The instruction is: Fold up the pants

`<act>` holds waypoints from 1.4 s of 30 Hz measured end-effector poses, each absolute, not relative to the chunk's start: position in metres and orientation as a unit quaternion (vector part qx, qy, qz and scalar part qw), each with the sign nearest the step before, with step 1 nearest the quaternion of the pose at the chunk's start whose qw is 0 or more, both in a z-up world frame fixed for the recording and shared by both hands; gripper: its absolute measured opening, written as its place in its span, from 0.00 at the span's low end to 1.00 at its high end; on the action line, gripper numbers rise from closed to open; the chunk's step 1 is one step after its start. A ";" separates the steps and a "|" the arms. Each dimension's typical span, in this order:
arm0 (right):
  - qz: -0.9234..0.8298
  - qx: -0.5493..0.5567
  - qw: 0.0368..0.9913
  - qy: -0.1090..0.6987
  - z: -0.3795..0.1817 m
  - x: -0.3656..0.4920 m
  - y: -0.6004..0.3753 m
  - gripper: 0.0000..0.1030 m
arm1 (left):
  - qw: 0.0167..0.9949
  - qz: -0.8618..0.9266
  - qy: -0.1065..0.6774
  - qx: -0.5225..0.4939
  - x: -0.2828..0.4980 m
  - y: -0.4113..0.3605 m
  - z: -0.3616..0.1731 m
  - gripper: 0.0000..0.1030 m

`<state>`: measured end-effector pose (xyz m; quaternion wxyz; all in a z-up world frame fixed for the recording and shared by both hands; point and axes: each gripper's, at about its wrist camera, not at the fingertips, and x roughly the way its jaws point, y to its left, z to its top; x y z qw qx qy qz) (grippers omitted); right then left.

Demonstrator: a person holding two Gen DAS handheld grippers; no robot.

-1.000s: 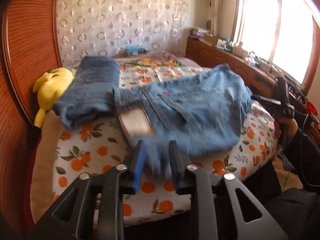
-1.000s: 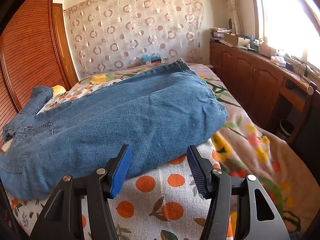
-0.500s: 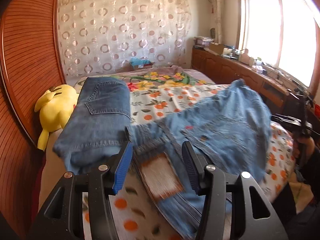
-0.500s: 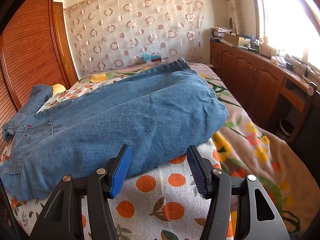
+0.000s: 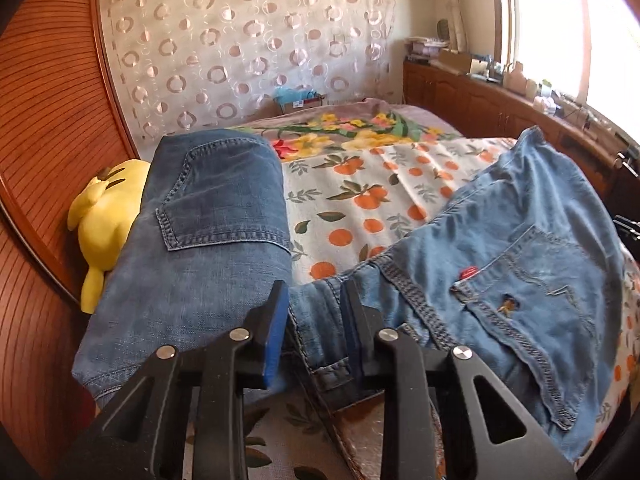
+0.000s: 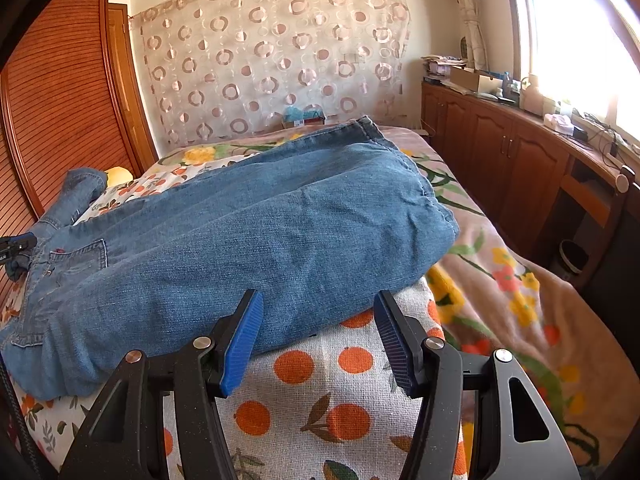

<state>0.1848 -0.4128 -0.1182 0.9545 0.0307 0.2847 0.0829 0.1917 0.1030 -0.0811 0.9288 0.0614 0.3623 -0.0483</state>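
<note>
A pair of blue jeans (image 6: 256,232) lay spread across a bed (image 6: 500,280) covered with an orange-fruit print sheet (image 6: 320,400), filling the middle of the right wrist view, legs running toward the upper right of the frame and waist toward the lower left. In the left wrist view the waistband end of the jeans (image 5: 500,280) sat at the lower centre and right. A second, folded pair of jeans (image 5: 208,248) rested at centre left, just beside a yellow plush toy (image 5: 108,216) against the wooden headboard (image 5: 44,152).

The left tongs (image 5: 314,312) (blue-padded, at the bottom centre of the frame) were closing, with a bunched fold of waistband denim between the pads; the pads appeared to press on it. The right tongs (image 6: 318,320) stood open at the bottom of the right wrist view, just in front of the near edge of the jeans leg, with nothing between the pads. A circle-patterned curtain (image 6: 272,60) hung across the upper centre, and wooden cabinets (image 6: 500,152) ran along the right under a bright window
</note>
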 end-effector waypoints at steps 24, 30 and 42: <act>0.085 0.033 0.955 0.284 -0.117 0.185 -0.413 0.58 | 0.924 -0.051 0.376 0.036 0.198 0.116 -0.078 0.47; 0.085 0.033 0.954 0.284 -0.117 0.185 -0.412 0.58 | 0.923 -0.053 0.377 0.059 0.197 0.111 -0.090 0.38; 0.085 0.033 0.954 0.285 -0.117 0.185 -0.411 0.58 | 0.943 -0.026 0.329 0.039 0.181 0.117 -0.070 0.03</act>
